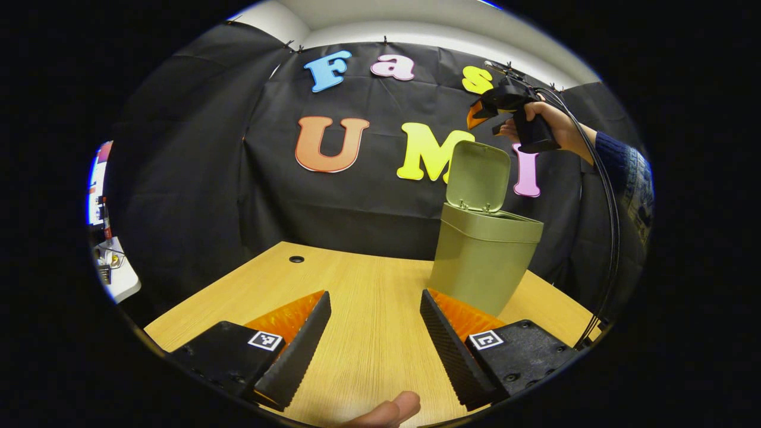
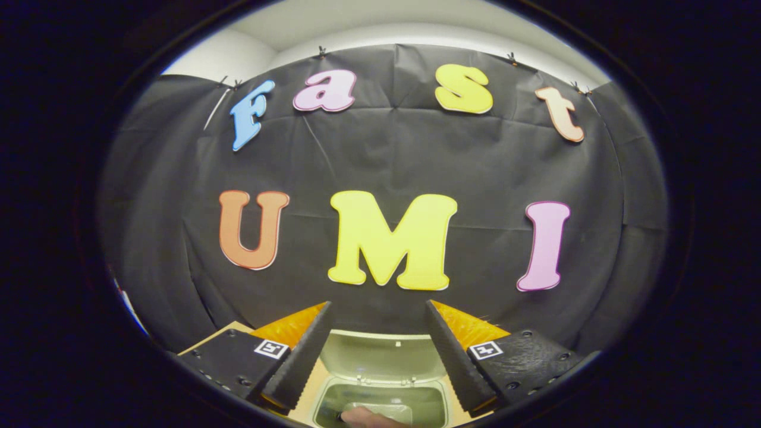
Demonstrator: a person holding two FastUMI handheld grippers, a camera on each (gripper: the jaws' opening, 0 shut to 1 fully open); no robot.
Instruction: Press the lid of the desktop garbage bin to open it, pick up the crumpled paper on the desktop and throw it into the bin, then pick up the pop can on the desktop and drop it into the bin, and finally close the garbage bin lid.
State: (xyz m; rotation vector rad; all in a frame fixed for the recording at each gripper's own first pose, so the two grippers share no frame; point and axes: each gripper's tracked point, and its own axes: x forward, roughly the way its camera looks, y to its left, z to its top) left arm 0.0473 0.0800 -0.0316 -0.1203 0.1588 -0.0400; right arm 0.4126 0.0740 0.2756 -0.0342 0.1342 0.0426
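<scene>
Right gripper [image 2: 376,351] hangs directly above the open bin [image 1: 484,261], jaws spread, empty.
Upright lid [image 1: 478,176] lies nearer it; left gripper [image 1: 374,333] also released, over the worktop [image 1: 357,285].

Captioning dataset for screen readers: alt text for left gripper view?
An olive-green plastic desktop bin stands on a light wooden table, hinged lid raised. The open left tool hovers in front; the right tool is held above the bin.

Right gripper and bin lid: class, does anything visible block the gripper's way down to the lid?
Nothing visible does. In the left gripper view the right gripper hangs in open air just above the raised lid of the bin, fingers apart and empty.
</scene>
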